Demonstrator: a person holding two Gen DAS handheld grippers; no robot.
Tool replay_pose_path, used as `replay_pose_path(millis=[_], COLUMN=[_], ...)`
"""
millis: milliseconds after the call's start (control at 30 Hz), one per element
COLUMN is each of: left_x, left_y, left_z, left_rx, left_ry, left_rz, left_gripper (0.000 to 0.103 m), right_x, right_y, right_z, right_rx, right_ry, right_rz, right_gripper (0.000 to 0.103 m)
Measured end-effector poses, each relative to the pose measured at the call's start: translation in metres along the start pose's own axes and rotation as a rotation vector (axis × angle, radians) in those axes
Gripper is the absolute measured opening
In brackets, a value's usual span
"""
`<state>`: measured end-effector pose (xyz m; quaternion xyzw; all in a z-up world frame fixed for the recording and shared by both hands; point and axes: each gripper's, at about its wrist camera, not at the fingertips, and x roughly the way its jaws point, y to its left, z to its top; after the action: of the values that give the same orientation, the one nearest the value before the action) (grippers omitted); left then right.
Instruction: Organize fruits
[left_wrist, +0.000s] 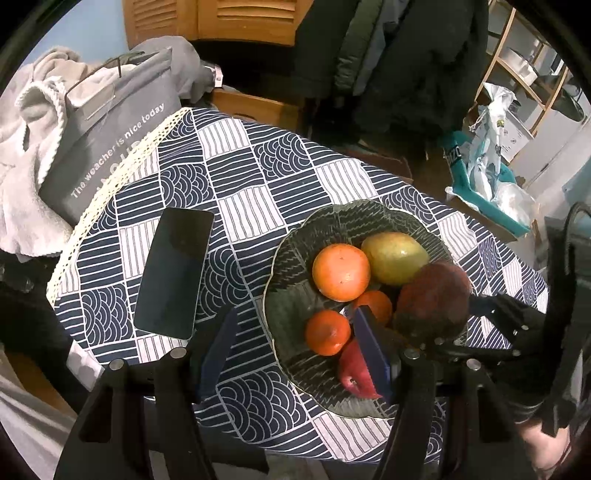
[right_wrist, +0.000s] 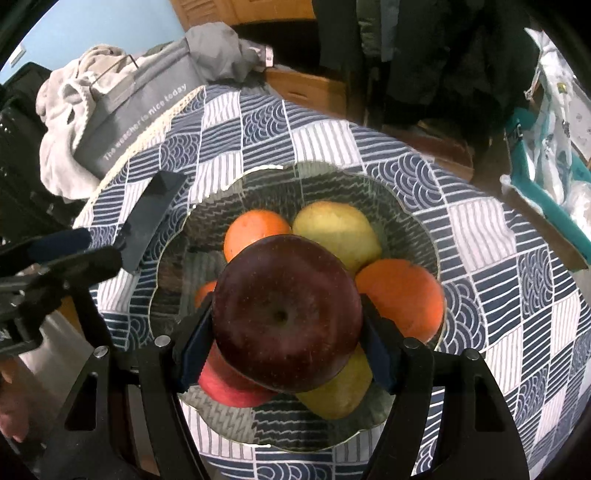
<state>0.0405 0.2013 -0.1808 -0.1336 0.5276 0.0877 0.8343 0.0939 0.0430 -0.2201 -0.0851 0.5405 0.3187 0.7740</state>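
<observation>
The right gripper (right_wrist: 284, 343) pinches a dark red apple (right_wrist: 286, 314) between its fingers (right_wrist: 194, 347), stem end facing the camera, directly above a scalloped glass bowl (right_wrist: 413, 221) on the counter (right_wrist: 517, 258). The grip sits across the apple's widest part, which keeps the round fruit from rolling out as it hangs over the pile. The bowl already holds the other fruit: a large orange (right_wrist: 255, 230), a yellow-green mango (right_wrist: 338, 230), a second orange (right_wrist: 406, 295), a red apple (right_wrist: 229, 387) and a yellowish fruit (right_wrist: 340, 391) half hidden beneath the held apple; the left wrist view shows two small oranges (left_wrist: 327, 332) near the bowl's near side. The task appears to be at its placing step, with the apple carried to the bowl but not yet set down.

The left gripper (left_wrist: 291, 350) hovers at the bowl's near rim with its fingers (left_wrist: 218, 350) spread and nothing between them; one finger reaches over the bowl beside the red apple, probably clear of it, though the view there is crowded. A black phone (left_wrist: 173, 273) lies on the patterned cloth left of the bowl, well apart from it. A grey bag (left_wrist: 110, 147) and pale towels (left_wrist: 26, 147) lie beyond the counter's far edge. The heaped fruit leaves little flat room, so the apple could roll once released.
</observation>
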Motion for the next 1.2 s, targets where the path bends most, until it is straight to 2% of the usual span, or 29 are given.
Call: replay_pose_path(millis=[533,733,833,1200], left_x=[-0.014,-0.03,-0.04,-0.071], left_y=[-0.007,-0.017,-0.023,-0.045], left_z=[0.001,0.003,0.004,0.007], left_rx=[0.011,0.034,0.044,0.1], left_ry=[-0.021,-0.062,-0.087,-0.168], left_rz=[-0.018,-0.025,-0.035,-0.044], left_gripper=[0.067,0.067,0.073,0.079], right_x=[-0.015,-0.044,-0.061,-0.123], right_y=[-0.005,-0.011,-0.014,-0.026], right_z=[-0.002,0.0,0.001,0.002], right_rx=[0.017,0.024,0.026,0.059], right_ry=[-0.029,-0.088,-0.121,-0.238], right_rz=[-0.002,-0.041,-0.07,-0.147], right_gripper=[0.077,0.077,0.077,0.078])
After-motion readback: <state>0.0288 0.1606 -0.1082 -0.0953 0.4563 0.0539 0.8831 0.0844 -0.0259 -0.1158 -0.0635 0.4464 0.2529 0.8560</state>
